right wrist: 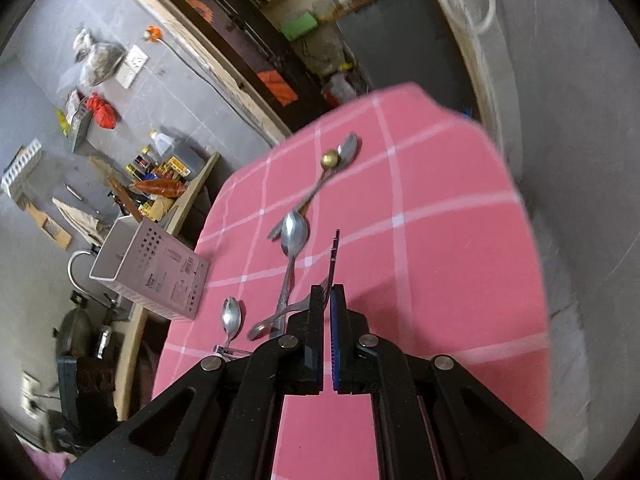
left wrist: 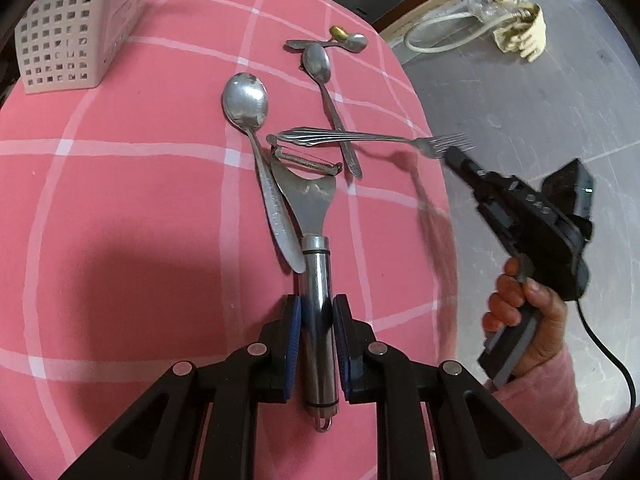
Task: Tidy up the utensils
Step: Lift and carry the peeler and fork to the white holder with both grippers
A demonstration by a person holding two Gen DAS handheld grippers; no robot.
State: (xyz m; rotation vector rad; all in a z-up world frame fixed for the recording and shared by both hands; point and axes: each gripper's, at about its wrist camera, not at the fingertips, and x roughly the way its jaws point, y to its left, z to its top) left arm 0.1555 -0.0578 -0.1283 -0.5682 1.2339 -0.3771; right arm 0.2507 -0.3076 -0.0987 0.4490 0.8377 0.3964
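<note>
Peeler (left wrist: 316,280) between left gripper (left wrist: 316,320) pads

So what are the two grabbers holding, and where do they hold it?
The left gripper holds the peeler by its round metal handle. The right gripper pinches the fork by its prongs.

Glossy steel peeler (left wrist: 316,320), matt pink checked cloth (left wrist: 120,200), perforated plastic caddy (left wrist: 68,36)

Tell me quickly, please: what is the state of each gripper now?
Left gripper: closed on the peeler handle.
Right gripper: closed on the fork, gripped at its tines.
</note>
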